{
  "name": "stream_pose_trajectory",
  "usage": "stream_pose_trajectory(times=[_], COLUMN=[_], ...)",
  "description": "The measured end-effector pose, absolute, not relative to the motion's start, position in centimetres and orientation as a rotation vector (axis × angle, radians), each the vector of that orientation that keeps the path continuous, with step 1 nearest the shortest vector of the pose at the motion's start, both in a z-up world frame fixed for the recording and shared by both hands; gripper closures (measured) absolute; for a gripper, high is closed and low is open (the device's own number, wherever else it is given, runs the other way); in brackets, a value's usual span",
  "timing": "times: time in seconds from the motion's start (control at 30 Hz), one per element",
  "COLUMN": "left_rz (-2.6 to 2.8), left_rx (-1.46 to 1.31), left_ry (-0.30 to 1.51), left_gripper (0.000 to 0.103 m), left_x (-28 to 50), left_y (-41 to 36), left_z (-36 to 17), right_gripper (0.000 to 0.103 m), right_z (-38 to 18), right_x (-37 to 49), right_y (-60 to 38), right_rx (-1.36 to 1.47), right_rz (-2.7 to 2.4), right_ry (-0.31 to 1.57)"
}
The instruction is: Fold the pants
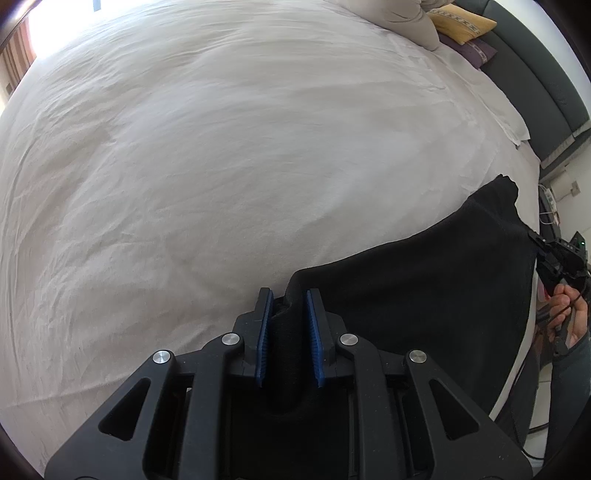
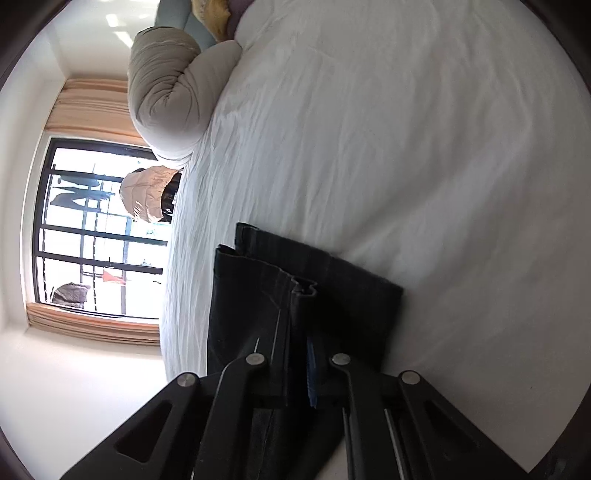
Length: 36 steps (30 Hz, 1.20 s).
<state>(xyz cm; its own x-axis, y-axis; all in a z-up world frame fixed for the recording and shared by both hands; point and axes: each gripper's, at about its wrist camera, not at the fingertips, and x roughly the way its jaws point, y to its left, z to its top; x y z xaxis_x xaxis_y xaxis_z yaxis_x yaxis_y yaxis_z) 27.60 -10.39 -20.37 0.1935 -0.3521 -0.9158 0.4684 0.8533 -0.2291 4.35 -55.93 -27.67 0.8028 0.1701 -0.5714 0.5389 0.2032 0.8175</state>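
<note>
The black pants (image 1: 424, 273) are stretched above the white bed (image 1: 221, 166) at the lower right of the left wrist view. My left gripper (image 1: 290, 299) is shut on one end of the cloth, bunched between its blue pads (image 1: 264, 332). My right gripper (image 1: 543, 243) shows at the far right, gripping the other end, with a hand on its handle. In the right wrist view the pants (image 2: 306, 288) hang as folded dark layers with hems toward the window, and my right gripper (image 2: 299, 332) is shut on their edge; the view is rolled sideways.
A grey rolled duvet (image 2: 166, 92) and a yellow pillow (image 1: 461, 22) lie at the head of the bed by a dark headboard (image 1: 535, 74). A barred window (image 2: 92, 229) with peach curtains stands beyond the bed. Cables and a socket (image 1: 550, 199) are on the right wall.
</note>
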Motion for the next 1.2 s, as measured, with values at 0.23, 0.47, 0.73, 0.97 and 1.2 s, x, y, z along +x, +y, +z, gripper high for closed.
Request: stream_pose_trajectory(times=[0.23, 0.47, 0.73, 0.97, 1.2], left_rz=[-0.587, -0.593, -0.622, -0.615, -0.511], left_rx=[0.103, 0.129, 0.103, 0.118, 0.05], left_ry=[1.239, 1.215, 1.202, 1.194, 1.111], left_gripper=[0.07, 0.058, 0.058, 0.044, 0.039], left_x=[27.2, 26.9, 27.2, 26.2, 22.0], left_y=[-10.9, -11.9, -10.6, -8.3, -2.1], left_z=[-20.1, -20.3, -20.5, -19.6, -16.2], right_gripper=[0.096, 0.096, 0.094, 0.068, 0.041], right_z=[-24.7, -27.9, -26.7, -25.4, -21.1], right_x=[3.4, 2.5, 3.4, 2.0, -0.1], right_y=[-56.1, -56.1, -55.8, -56.3, -53.3], right_rx=[1.242, 1.291, 1.234, 1.152, 1.062], right_rz=[-0.334, -0.367, -0.398, -0.489, -0.495], right_ry=[0.543, 0.608, 0.671, 0.712, 0.635])
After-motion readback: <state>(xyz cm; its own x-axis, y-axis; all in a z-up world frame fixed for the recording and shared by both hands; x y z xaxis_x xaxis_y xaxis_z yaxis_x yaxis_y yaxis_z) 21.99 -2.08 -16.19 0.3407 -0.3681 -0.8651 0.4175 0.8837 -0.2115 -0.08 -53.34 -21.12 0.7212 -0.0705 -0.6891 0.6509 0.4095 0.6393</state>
